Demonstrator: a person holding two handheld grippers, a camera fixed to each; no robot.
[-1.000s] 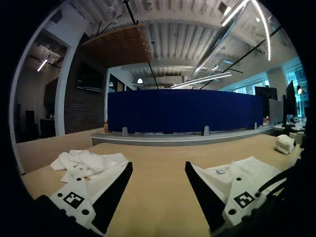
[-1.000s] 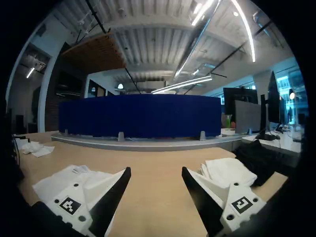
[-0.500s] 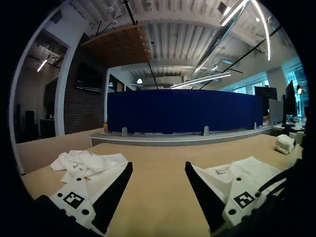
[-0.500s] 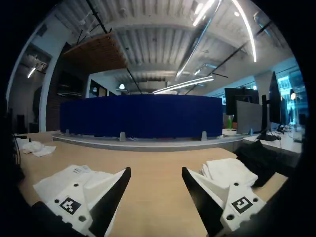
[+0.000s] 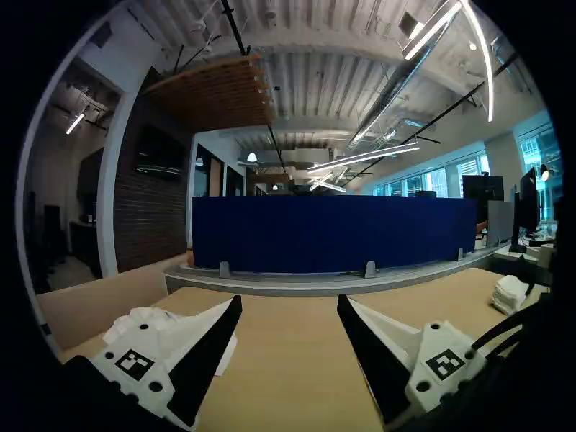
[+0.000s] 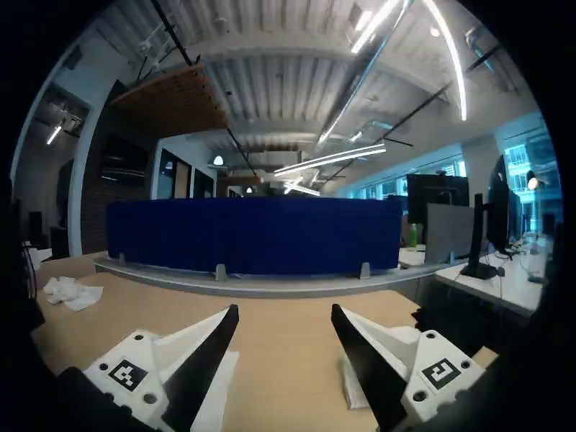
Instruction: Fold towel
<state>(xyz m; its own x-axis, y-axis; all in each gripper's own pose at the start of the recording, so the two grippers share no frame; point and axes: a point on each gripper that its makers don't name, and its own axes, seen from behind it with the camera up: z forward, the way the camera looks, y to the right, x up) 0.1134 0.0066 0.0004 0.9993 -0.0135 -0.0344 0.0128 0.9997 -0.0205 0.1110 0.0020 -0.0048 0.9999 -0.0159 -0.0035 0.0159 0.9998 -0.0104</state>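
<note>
In the left gripper view my left gripper (image 5: 288, 320) is open above the wooden table (image 5: 288, 381), nothing between its fingers. A crumpled white towel (image 5: 133, 320) lies behind its left finger, partly hidden. A small folded white stack (image 5: 507, 291) sits at the far right. In the right gripper view my right gripper (image 6: 284, 320) is also open and holds nothing. A flat white towel (image 6: 222, 385) shows under its left finger. A folded towel stack (image 6: 351, 385) is mostly hidden by the right finger. The crumpled towel (image 6: 68, 291) lies far left.
A blue partition (image 5: 324, 234) on a grey rail closes the table's far edge, also the blue partition (image 6: 252, 234) ahead of the right gripper. A black object (image 6: 439, 317) sits at the table's right end. Monitors (image 6: 497, 216) stand on the desk beyond.
Both views have tilted upward: the towels slid lower and are now largely hidden behind the fingers, and more ceiling shows. Both grippers stayed open.
</note>
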